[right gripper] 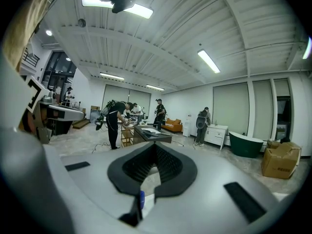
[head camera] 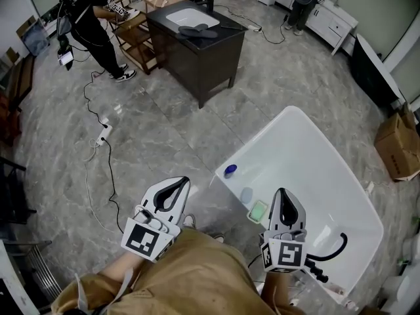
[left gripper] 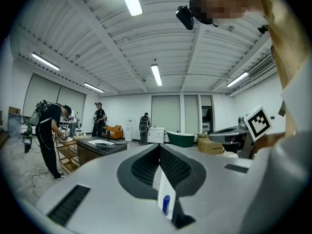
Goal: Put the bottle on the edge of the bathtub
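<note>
**While both claws are shut and empty, the bottle stands on the tub's edge**

Head view: the left claw and the right claw point forward side by side. The blue bottle stands on the corner rim of the white bathtub, just ahead and right of the left claw's tips, ahead and left of the right claw.

Left gripper view: the jaws meet at the tips and hold nothing.

Right gripper view: these jaws also touch, with nothing between them.
</note>
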